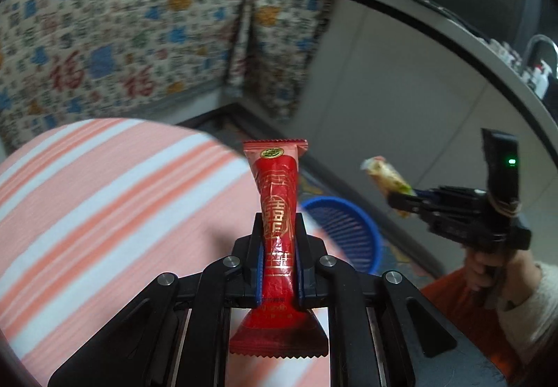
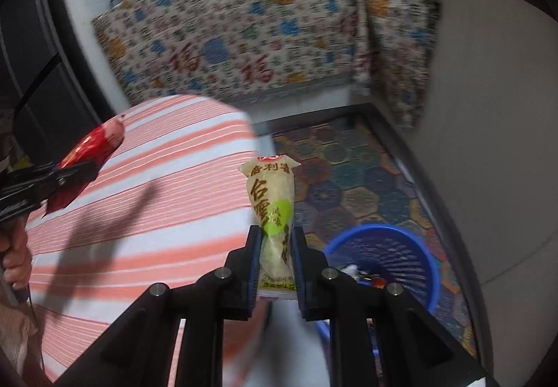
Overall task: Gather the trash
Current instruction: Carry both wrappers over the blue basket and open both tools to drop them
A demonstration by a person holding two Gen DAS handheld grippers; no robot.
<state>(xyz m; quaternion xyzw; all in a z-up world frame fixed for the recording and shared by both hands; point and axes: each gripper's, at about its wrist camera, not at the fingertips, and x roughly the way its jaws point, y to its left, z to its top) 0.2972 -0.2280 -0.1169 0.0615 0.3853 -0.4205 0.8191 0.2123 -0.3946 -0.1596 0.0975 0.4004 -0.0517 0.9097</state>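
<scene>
A glossy red foil snack wrapper point(image 1: 279, 233) was clamped at its waist by the closed left gripper point(image 1: 279, 247), both ends left free. A pale yellow-green plastic wrapper point(image 2: 275, 223) was likewise pinched by the right gripper point(image 2: 276, 258). Both were judged light, crinkly and slippery. Beyond the striped tablecloth point(image 2: 139, 212), a blue slatted plastic basket point(image 2: 418, 247) stood on the floor.

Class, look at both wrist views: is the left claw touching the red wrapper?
Touching. The left wrist view shows the left claw with both pads pressed against the red wrapper, pinching its middle so it stands up between them.
</scene>
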